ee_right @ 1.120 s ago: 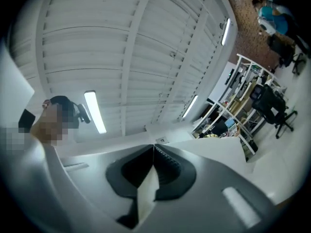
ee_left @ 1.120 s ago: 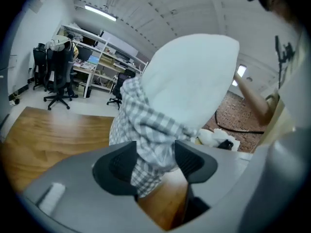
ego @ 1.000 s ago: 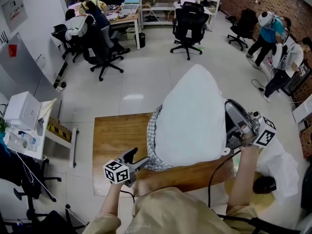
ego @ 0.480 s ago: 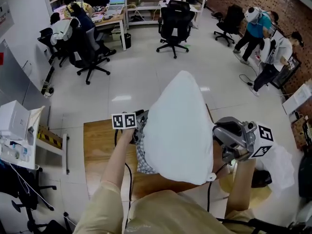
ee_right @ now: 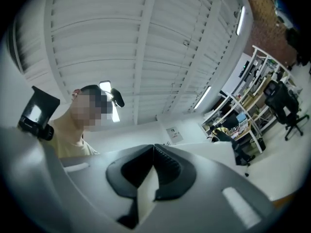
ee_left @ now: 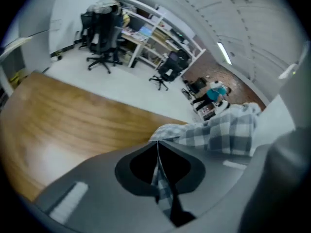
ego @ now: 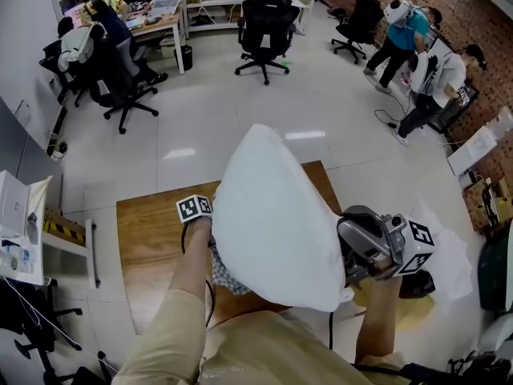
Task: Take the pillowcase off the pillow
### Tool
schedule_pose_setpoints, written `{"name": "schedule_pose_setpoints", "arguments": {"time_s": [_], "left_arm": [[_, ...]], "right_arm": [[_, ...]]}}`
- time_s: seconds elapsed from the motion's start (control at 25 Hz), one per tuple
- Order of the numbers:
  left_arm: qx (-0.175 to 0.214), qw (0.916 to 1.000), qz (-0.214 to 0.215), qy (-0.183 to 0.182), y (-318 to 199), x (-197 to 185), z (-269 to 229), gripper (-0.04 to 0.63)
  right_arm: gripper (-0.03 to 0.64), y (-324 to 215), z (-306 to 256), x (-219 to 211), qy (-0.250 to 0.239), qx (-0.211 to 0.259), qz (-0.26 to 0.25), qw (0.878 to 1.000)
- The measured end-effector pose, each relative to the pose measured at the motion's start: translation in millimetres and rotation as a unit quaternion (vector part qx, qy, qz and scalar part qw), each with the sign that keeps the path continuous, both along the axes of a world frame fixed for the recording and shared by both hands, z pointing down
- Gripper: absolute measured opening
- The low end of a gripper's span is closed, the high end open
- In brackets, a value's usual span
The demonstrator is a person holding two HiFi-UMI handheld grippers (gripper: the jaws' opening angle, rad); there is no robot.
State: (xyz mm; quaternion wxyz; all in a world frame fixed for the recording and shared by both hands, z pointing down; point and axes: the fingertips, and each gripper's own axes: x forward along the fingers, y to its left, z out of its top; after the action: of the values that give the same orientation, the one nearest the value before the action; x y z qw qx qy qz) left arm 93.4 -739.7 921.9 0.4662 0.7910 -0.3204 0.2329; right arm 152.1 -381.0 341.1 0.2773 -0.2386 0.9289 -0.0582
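Note:
A bare white pillow [ego: 272, 215] stands up over the wooden table [ego: 148, 239]. My right gripper [ego: 353, 251] is shut on its lower right corner, and white cloth [ee_right: 146, 193] shows pinched between the jaws of the right gripper [ee_right: 153, 147]. The blue-and-white checked pillowcase [ego: 224, 275] is bunched at the pillow's lower left end. My left gripper [ee_left: 157, 143] has just closed on a fold of the pillowcase [ee_left: 228, 130]. Its marker cube [ego: 195, 208] sits at the pillow's left edge, and the pillow hides its jaws in the head view.
Office chairs [ego: 264, 14] and desks stand at the back of the room, and people [ego: 417, 70] stand at the far right. A white sheet [ego: 449, 251] lies on the floor to the right. A low shelf [ego: 24, 223] with boxes is on the left.
My left gripper went from the table's near edge to the pillow's left side and shut on the checked pillowcase. The pillow and right gripper shifted slightly left and down.

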Motion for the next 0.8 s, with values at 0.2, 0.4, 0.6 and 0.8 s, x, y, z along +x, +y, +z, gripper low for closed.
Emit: {"name": "schedule_pose_setpoints", "arguments": {"time_s": [0.2,0.4,0.6,0.8], "left_arm": [[-0.052,0.9969,-0.06,0.007,13.1,-75.8,58.7,0.012],[0.056,0.9964,-0.013,0.062,30.6,-52.6,-42.7,0.014],[0.09,0.9704,0.057,0.217,132.5,-54.0,-149.0,0.289],[0.089,0.9634,0.163,0.194,258.6,-36.4,-155.0,0.373]], "right_arm": [[0.002,-4.2,1.5,-24.8,0.051,-0.012,0.003,0.999],[0.003,-6.3,-18.9,23.3,-0.027,-0.014,0.01,1.0],[0.003,-10.8,-43.6,69.1,-0.061,-0.017,0.065,0.996],[0.003,-25.1,-60.2,89.5,-0.097,-0.016,0.085,0.992]]}}
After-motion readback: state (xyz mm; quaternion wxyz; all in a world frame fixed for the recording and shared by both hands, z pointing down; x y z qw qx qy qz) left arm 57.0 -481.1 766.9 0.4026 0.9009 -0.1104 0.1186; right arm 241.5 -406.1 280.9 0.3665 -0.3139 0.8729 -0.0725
